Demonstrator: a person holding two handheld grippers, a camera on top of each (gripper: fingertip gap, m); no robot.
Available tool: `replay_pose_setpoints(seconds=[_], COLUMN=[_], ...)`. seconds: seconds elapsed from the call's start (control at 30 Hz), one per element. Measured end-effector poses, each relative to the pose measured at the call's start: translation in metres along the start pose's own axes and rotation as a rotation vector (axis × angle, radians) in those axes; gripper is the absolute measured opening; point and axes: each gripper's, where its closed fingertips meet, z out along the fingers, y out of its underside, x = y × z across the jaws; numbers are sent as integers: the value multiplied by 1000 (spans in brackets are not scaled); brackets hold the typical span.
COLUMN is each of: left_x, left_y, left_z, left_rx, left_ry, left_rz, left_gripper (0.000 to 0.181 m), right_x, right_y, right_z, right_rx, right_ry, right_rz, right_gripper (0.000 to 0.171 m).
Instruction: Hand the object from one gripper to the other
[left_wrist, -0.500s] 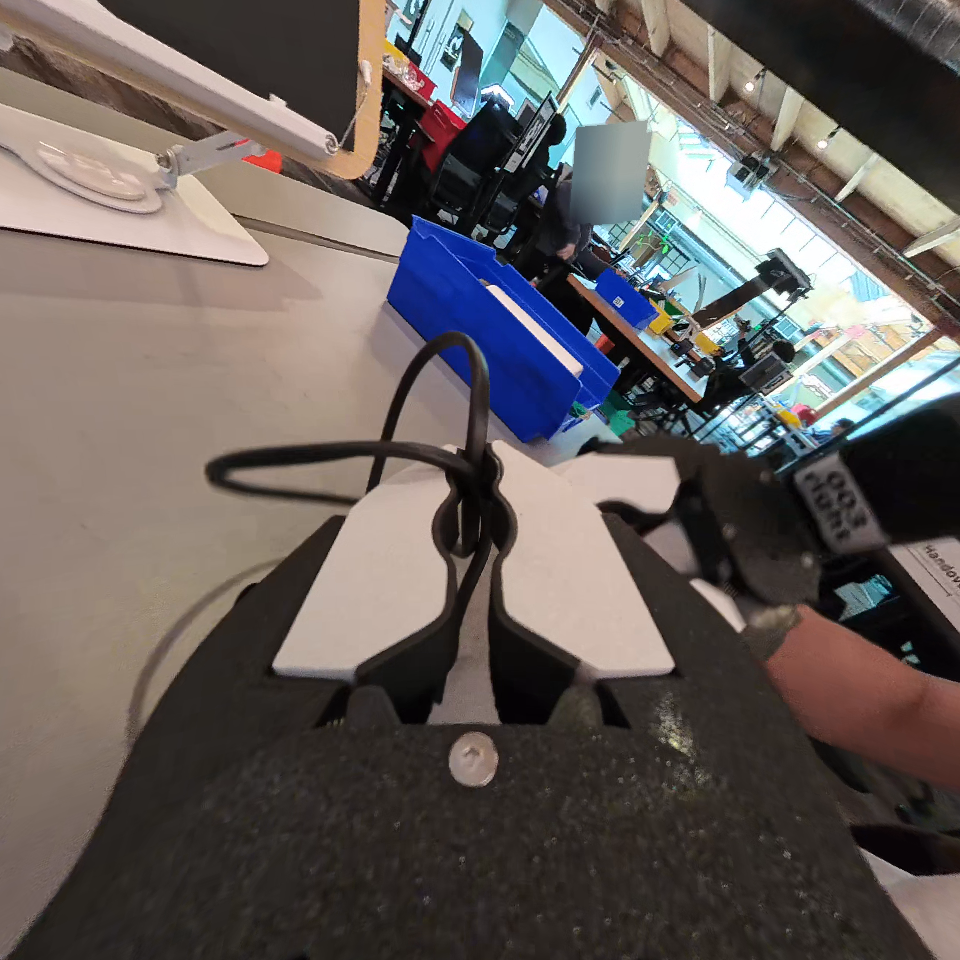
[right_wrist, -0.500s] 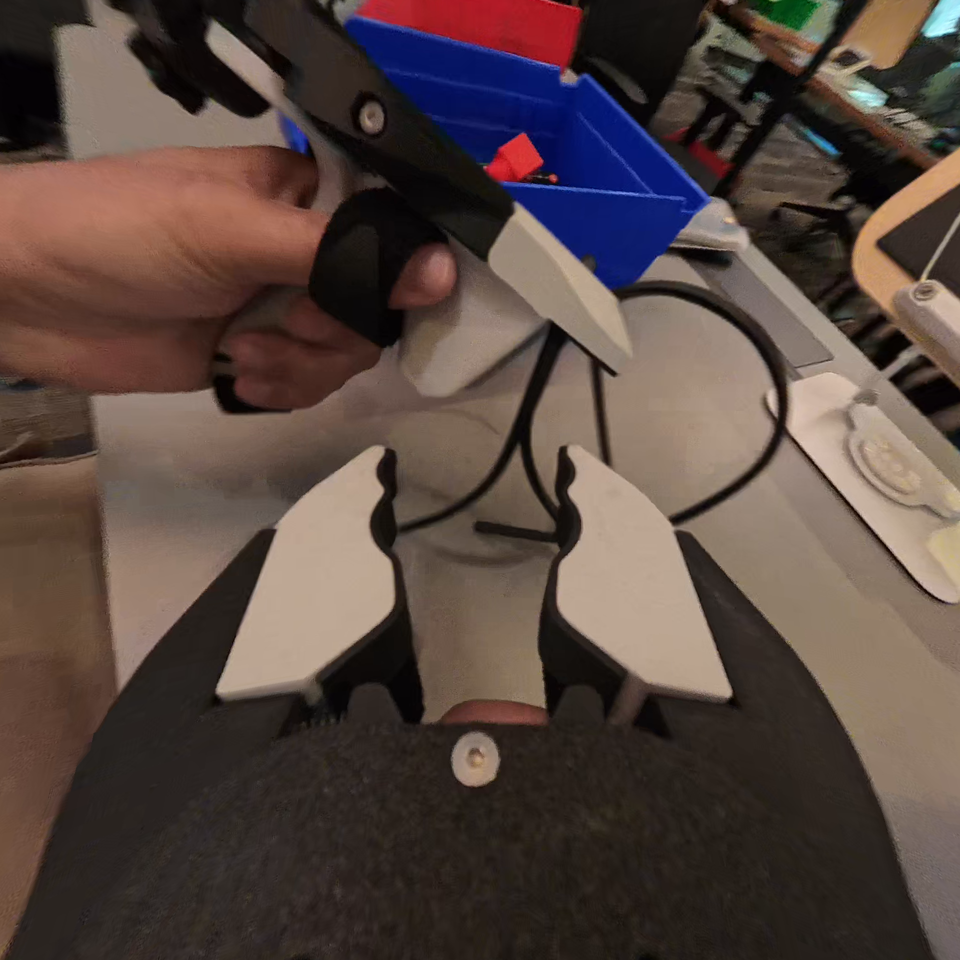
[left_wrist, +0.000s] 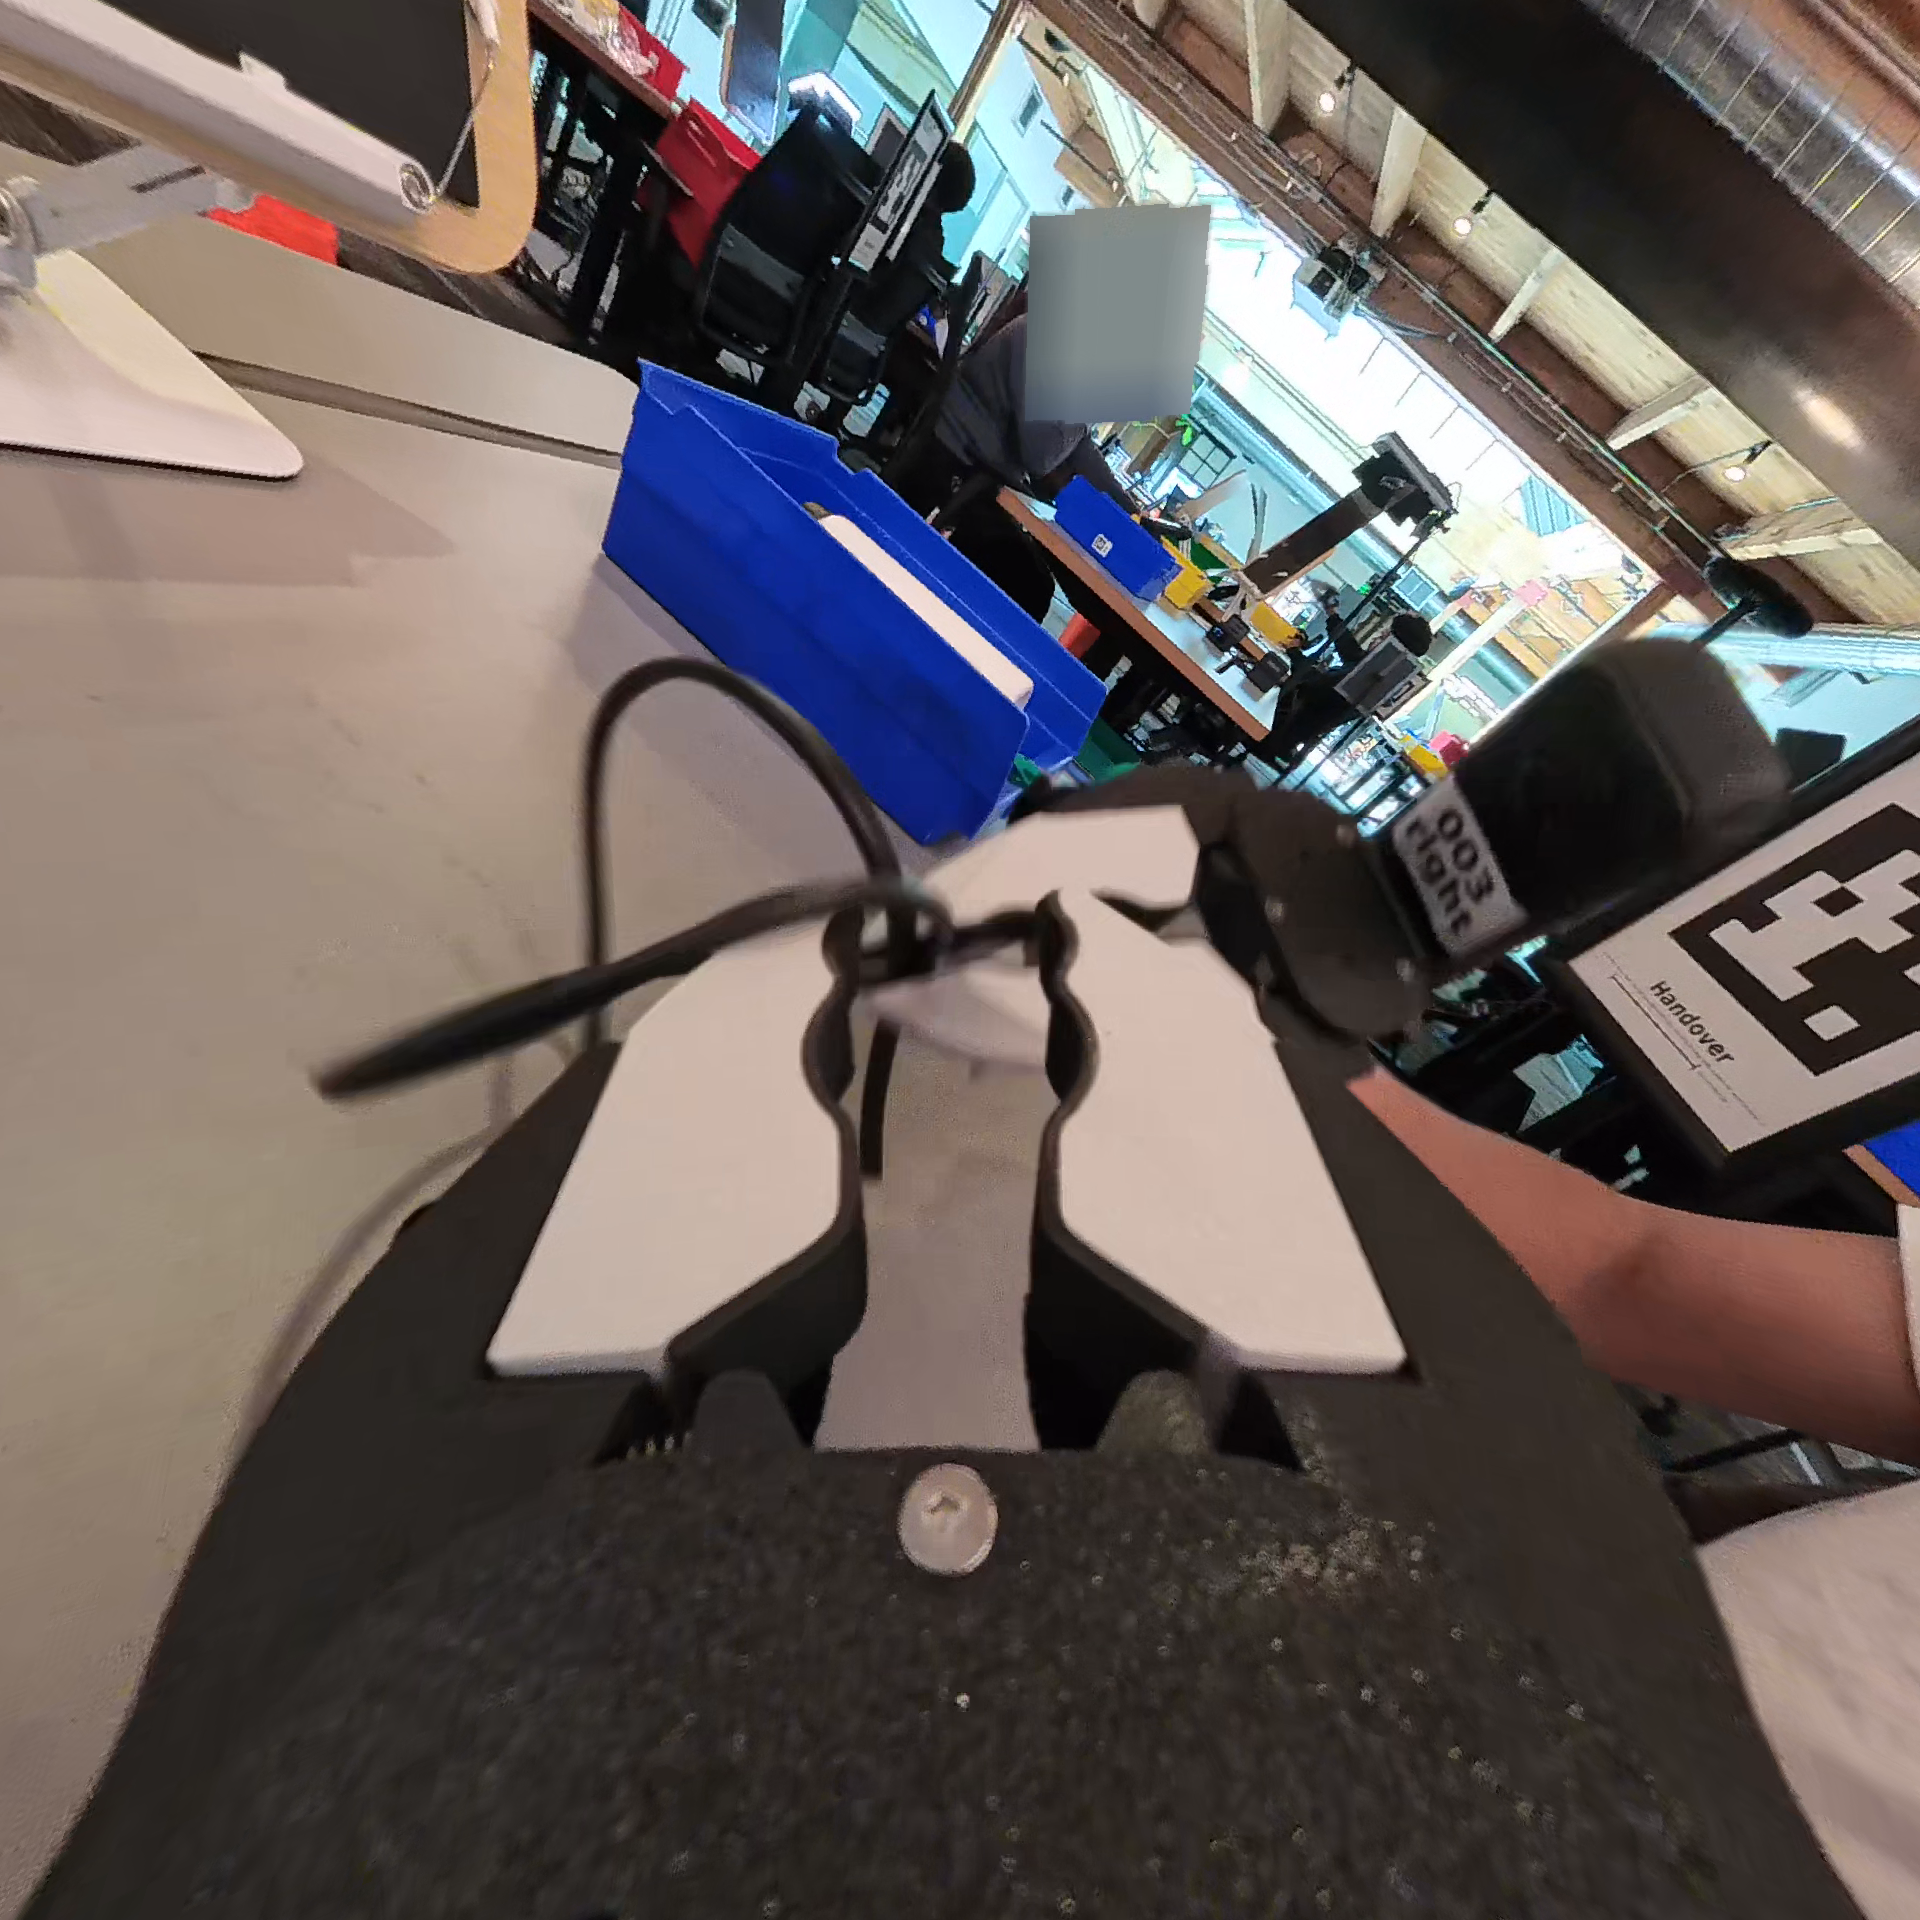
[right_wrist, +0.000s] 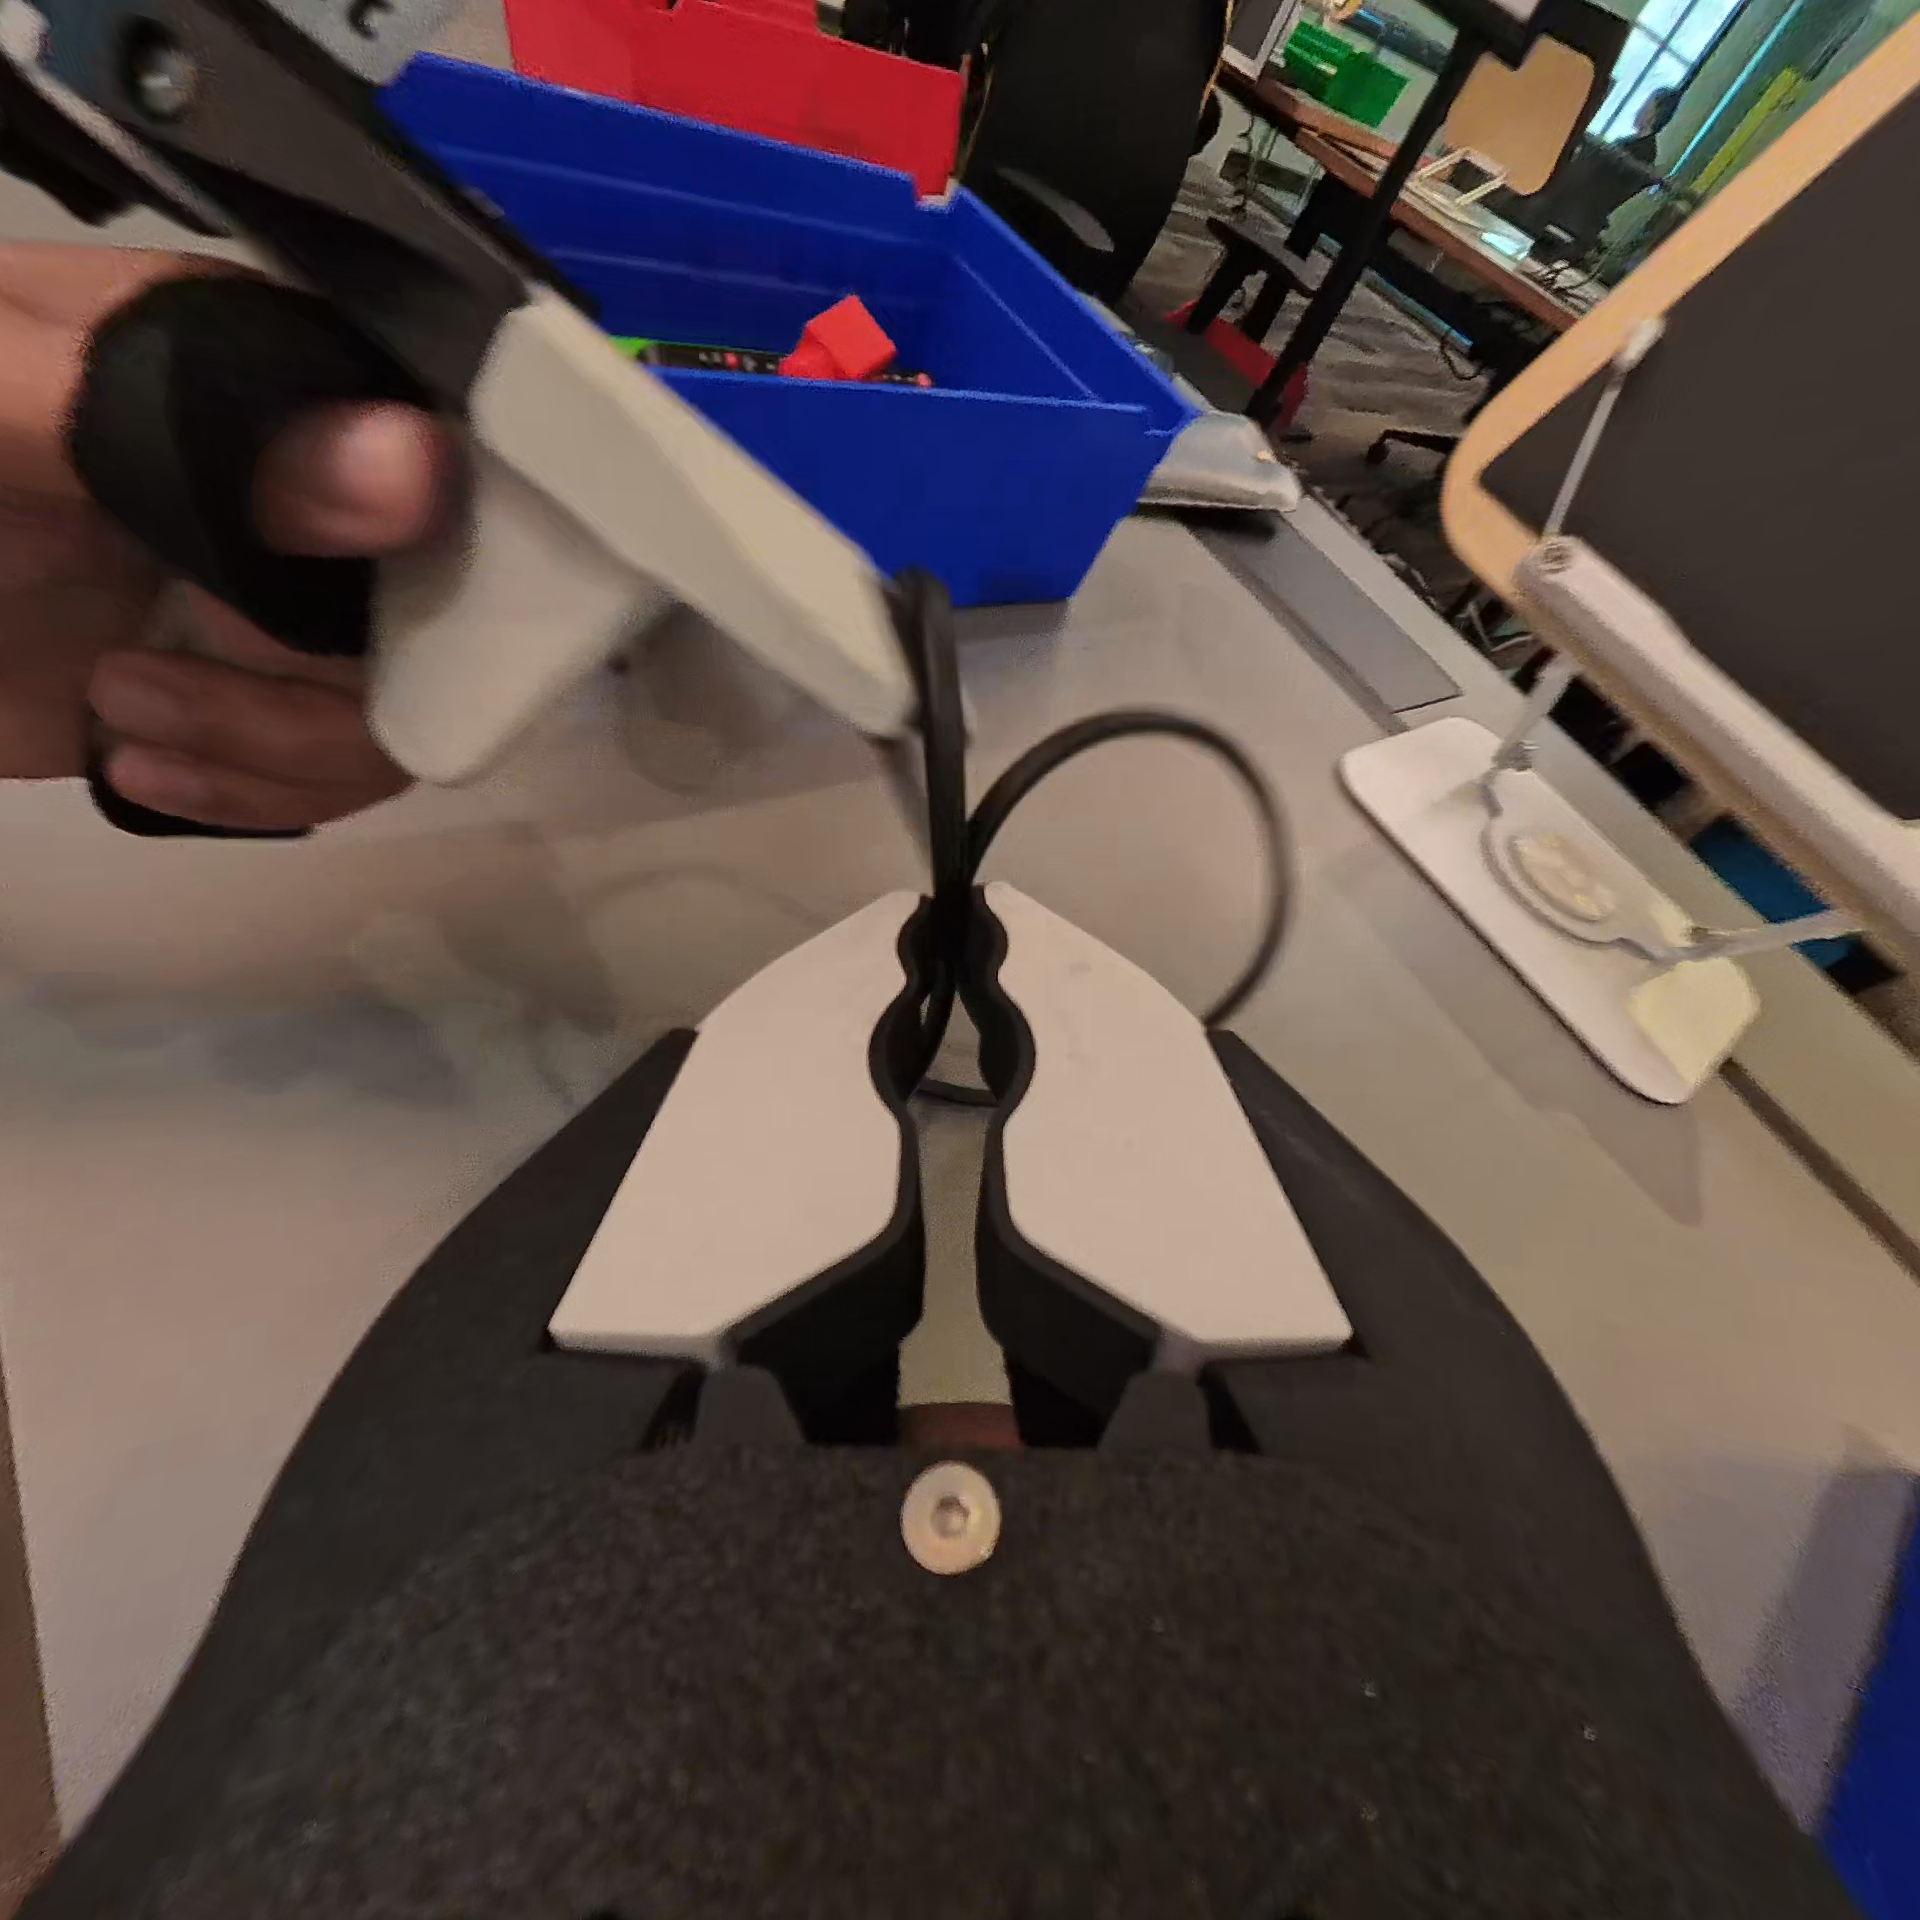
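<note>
1. Cable (left_wrist: 727, 951), a black bundled loop, is the thing being passed. In the left wrist view it hangs in the air above the grey table (left_wrist: 260, 831), at the tips of the left gripper (left_wrist: 940, 935).
2. Left gripper's jaws stand apart, with a clear gap between the white fingers (left_wrist: 707, 1174); the bundle sits at their tips and is not squeezed (the hold reads as released, in my judgement, so the other tool can carry it).
3. Right gripper (left_wrist: 966, 935) comes in from 3 o'clock in the same view, crossing the left gripper's tips at an angle; its white fingers pinch the knot of the bundle, which explains why the cable does not drop.
4. A blue bin (left_wrist: 831, 644) stands on the table at 12 o'clock, well apart from the handover.
5. In the right wrist view the right gripper (right_wrist: 951, 904) has its jaws clenched on the cable (right_wrist: 940, 831), strands running up through the notch between the pads.
6. Left gripper (right_wrist: 883, 675) enters from 10 o'clock, held by a hand (right_wrist: 156, 540), one finger tip beside the upper strands.
7. One loop arcs toward 2 o'clock over the table (right_wrist: 312, 1039), free of the white stand base (right_wrist: 1455, 831) at 3 o'clock.
</note>
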Motion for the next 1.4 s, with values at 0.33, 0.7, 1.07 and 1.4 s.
replay_pose_setpoints(seconds=[0.33,0.7,1.07,1.4], left_x=[20,6,9,-34], left_y=[49,47,57,67], left_z=[-56,-75,-67,-86], left_rx=[40,70,-6,-111], left_ry=[-108,-125,-151,-492], left_rz=[28,-58,16,175], left_gripper=[39,36,36,39], right_x=[155,302,346,304], right_y=[-81,-62,146,222], right_z=[-127,-220,-132,-94], right_rx=[-103,-325,-515,-765], right_ry=[154,433,368,131], right_rz=[-204,-156,413,613], right_gripper=[5,5,6,23])
